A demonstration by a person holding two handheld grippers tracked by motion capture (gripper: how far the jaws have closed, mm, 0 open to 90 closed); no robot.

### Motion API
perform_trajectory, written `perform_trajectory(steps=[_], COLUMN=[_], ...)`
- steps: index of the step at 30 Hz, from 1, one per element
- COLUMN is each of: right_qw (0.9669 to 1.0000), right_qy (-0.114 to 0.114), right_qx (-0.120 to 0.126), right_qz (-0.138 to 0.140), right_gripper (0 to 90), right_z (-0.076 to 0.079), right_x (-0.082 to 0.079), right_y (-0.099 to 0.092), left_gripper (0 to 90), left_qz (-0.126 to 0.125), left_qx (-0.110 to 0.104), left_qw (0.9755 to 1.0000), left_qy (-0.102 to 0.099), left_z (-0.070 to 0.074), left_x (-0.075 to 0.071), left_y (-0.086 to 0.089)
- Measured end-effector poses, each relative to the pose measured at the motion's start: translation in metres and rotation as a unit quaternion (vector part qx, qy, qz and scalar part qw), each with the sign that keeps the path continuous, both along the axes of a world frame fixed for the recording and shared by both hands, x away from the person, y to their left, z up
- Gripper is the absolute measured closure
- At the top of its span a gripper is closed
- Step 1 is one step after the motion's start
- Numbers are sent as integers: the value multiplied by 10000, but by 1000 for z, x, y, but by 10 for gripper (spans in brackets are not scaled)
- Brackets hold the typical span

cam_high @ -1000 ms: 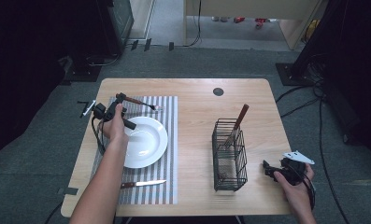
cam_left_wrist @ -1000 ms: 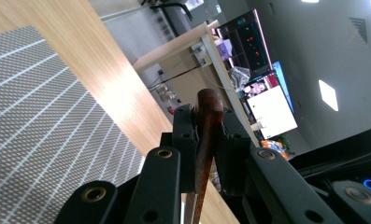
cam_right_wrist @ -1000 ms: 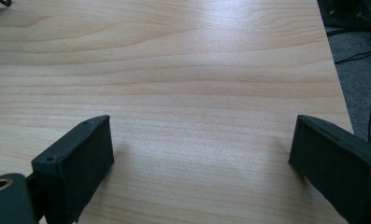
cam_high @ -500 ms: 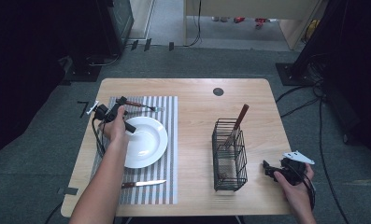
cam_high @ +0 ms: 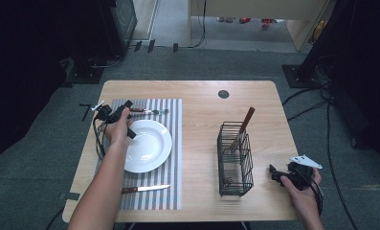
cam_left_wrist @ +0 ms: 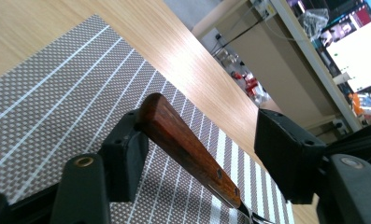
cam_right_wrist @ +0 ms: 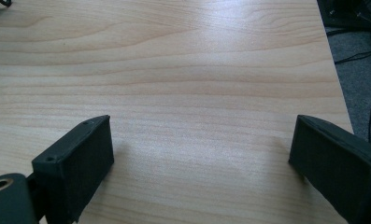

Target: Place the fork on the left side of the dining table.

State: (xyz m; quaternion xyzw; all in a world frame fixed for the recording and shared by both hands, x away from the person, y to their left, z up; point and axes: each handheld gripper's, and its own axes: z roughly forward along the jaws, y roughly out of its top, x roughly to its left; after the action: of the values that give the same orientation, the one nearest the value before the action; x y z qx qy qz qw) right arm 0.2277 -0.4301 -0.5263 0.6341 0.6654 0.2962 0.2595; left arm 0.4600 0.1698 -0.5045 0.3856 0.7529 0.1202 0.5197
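Left tongs [cam_high: 128, 111] have just been opening since the earlier frame – jaws now stand apart w/ the wood-handled fork [cam_left_wrist: 188, 149] lying between them; in the left gripper view the handle end leans against one pad, other pad well clear, so no squeeze. Left hand [cam_high: 117, 127] has barely shifted; right hand [cam_high: 300, 184] hasn't moved.

Nearest the person, high view: a knife [cam_high: 144, 189] w/ dark handle lies across the near end of the striped placemat [cam_high: 171, 143], parallel to the counter [cam_high: 202, 96] edge. Right tongs [cam_high: 273, 172] sit at the near right corner of the counter, just beside the wire basket [cam_high: 235, 160]; right gripper view shows both pads spread wide over bare wood, nothing between – open.

Mid-counter: white plate [cam_high: 151, 143] rests on the placemat, left forearm crossing its left rim. Basket stands upright on the right half, holding a wood-handled utensil [cam_high: 247, 120] that leans out of the top; what kind, can't tell.

Farther: the fork lies on the mat's far end, just beyond the plate, handle toward the left tongs, metal end pointing right. Beyond it, bare counter w/ a round dark grommet [cam_high: 223, 94] near the far edge.
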Motion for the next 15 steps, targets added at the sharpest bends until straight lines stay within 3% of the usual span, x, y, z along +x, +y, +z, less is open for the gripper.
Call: perform_trajectory(steps=[4,6,7,8,9,11,15], right_qw=[10000,10000,10000,10000,10000,10000,10000], right_qy=[-3,3,3,3,2,-2,4], right_qx=[-1,0,0,0,1,-1,2], right_qz=[1,-9,-9,-8,-9,1,-9], right_gripper=[60,59,59,59,60,60,60], right_z=[0,0,0,0,0,0,0], right_x=[0,0,0,0,0,0,0], right_y=[0,0,0,0,0,0,0], left_gripper=[284,251,234,234,189,184,174], left_qz=[-120,-201,-201,-208,-216,-173,-236], left_qx=[325,551,551,664,743,980,1243], left_qw=[9993,9977,9977,9956,9944,9914,9868], left_qy=[130,344,344,633,720,850,1010], left_z=[1,1,1,1,1,2,4], left_x=[4,7,7,11,12,16,20], left_y=[-2,-3,-3,-5,-5,-6,-7])
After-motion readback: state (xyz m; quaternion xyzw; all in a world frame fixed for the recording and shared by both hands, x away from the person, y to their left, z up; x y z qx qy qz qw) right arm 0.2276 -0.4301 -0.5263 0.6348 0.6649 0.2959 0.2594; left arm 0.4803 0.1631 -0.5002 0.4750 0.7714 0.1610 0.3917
